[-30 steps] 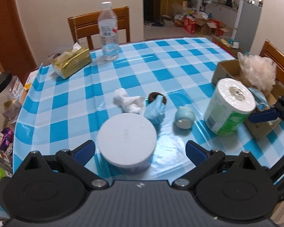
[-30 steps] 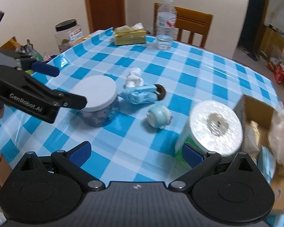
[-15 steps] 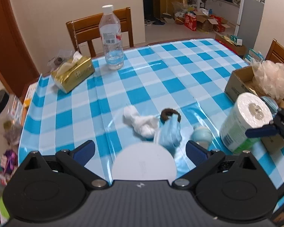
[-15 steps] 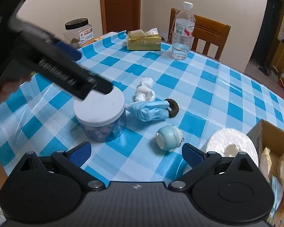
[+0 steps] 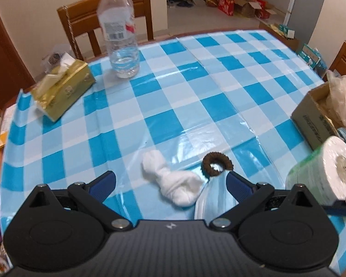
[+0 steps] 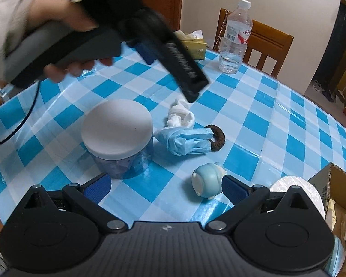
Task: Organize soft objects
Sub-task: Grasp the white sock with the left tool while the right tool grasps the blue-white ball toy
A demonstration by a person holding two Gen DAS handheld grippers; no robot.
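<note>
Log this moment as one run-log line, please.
left gripper: open, above white sock | right gripper: open, empty | face mask, hair tie: on table | cardboard box: right edge

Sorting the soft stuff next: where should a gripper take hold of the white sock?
Probably the narrow waist of the white sock, coming from above with fingers across it. It lies flat, bulging at both ends, and the mask touches its near end.

The left gripper (image 5: 170, 182) has advanced past the lidded jar (image 6: 118, 136), apparently toward the white sock (image 5: 173, 184).
</note>
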